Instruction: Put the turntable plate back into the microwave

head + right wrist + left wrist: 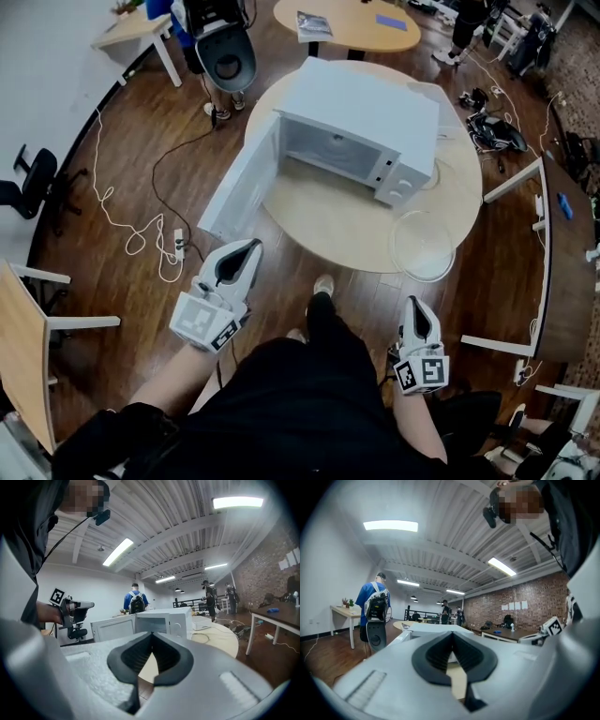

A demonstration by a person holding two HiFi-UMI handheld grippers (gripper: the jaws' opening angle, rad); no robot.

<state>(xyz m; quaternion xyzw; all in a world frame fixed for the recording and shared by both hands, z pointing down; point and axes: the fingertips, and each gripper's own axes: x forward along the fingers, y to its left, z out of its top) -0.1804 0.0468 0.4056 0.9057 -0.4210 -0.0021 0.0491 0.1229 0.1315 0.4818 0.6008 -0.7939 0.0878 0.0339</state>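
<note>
Head view: white boxy microwave [361, 127] mid round wooden tabletop [328, 230], door [239, 183] swung open past left edge. Clear glass turntable plate [424, 246] at near-right edge. Cables [141, 230] on plank floor [122, 141].

Left gripper view: left gripper [452, 637] clenched, empty.

Right gripper view: right gripper [152, 637] clenched, empty, microwave ahead.

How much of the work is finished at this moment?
Done: the door of the white microwave stands open. In hand: nothing; left tool and right tool are shut, empty. Left: the clear round glass plate lies on the wooden table, to be put inside.
</note>
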